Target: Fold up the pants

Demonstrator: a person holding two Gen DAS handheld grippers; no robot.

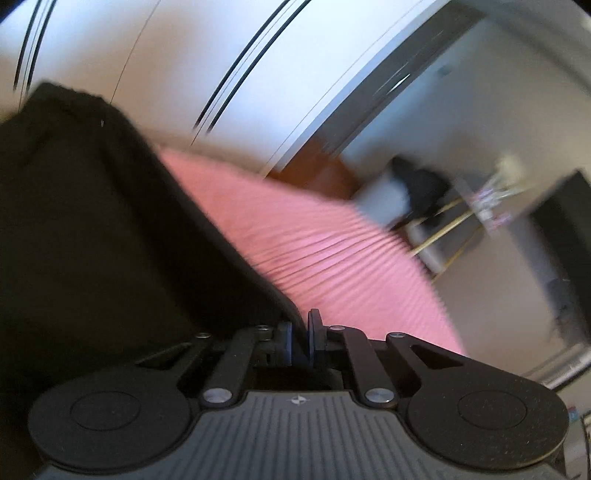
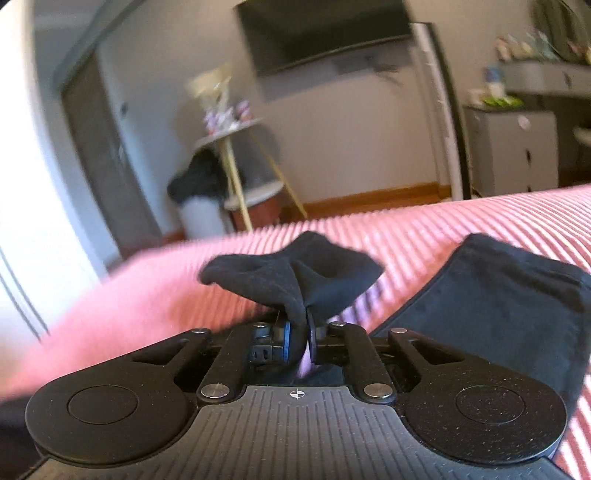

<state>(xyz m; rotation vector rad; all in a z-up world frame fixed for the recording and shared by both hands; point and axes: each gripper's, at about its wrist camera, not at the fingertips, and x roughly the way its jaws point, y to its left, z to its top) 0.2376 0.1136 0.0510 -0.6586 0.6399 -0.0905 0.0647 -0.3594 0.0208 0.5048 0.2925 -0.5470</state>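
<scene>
The black pants (image 1: 92,229) fill the left of the left wrist view, lifted above the pink striped bed (image 1: 351,251). My left gripper (image 1: 300,334) is shut on an edge of the pants. In the right wrist view my right gripper (image 2: 303,332) is shut on a bunched corner of the pants (image 2: 291,275), which sticks up past the fingers. Another part of the pants (image 2: 498,302) lies flat on the bed (image 2: 461,221) to the right. Both views are blurred.
A white wardrobe (image 1: 184,55) stands beyond the bed. A small round side table (image 2: 236,147) with gold legs, a white bin (image 2: 201,218), a wall TV (image 2: 325,33) and a grey cabinet (image 2: 513,147) stand past the bed's far edge.
</scene>
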